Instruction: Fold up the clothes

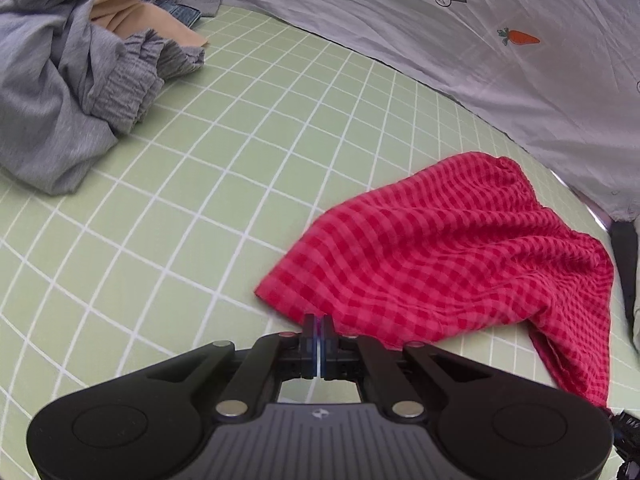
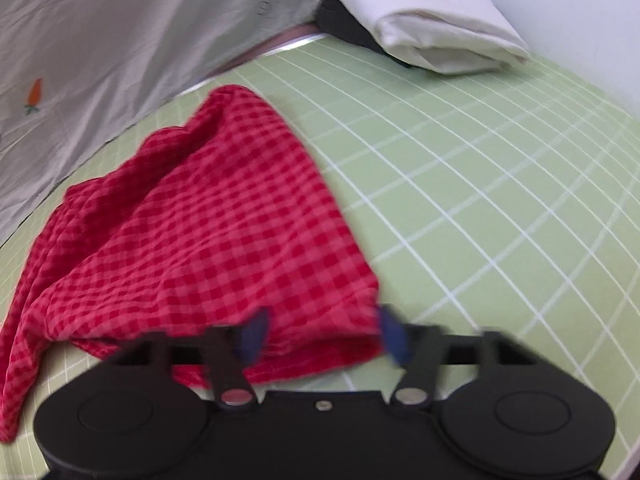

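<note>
A red checked garment (image 1: 448, 256) lies bunched on the green grid sheet (image 1: 200, 184). My left gripper (image 1: 318, 326) is shut on its near left edge and holds the cloth slightly raised. In the right wrist view the same garment (image 2: 200, 240) spreads left and forward. My right gripper (image 2: 320, 332) is open, its blue fingers (image 2: 254, 336) wide apart with the garment's near corner lying between them. That view is blurred.
A heap of grey and peach clothes (image 1: 80, 80) lies at the far left. A grey quilt with a carrot print (image 1: 480, 40) borders the far side. A folded white pillow (image 2: 432, 28) sits at the far right beside a white wall.
</note>
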Demonstrator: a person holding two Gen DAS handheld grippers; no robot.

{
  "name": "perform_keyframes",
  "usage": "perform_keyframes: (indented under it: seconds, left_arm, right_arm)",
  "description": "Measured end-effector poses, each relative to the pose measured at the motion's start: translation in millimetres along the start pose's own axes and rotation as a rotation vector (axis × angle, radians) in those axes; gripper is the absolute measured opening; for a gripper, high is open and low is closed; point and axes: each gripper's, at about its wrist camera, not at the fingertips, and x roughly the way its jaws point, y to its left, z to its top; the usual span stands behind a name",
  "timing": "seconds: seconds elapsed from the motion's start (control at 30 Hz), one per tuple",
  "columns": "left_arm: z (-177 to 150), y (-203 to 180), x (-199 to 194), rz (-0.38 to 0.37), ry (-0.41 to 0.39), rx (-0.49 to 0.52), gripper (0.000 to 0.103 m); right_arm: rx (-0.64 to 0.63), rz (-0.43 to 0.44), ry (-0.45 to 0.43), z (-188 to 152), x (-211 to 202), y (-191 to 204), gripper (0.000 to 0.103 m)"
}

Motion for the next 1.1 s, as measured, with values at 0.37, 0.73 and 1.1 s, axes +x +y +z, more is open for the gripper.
perform_keyframes:
  seconds: [0.37,0.73,1.1]
  left_arm:
    - [3.9,-5.0,0.6,0.055,-0.061,0.0,0.035]
    - [8.0,-6.4,13.1,0.07,-0.075,0.027,0.062]
    - [8.2,-29.2,34.1,0.034,-0.037,0.125,0.0]
  right_arm:
    - [0.001,0.043,-0.062,30.3,-30.4,-26.6,0.017]
    - [0.164,0.03,0.022,4.7,-17.1,-30.2,0.06]
    - [0.135,0.092,0.035,-2.1,-7.2,-9.0,0.003]
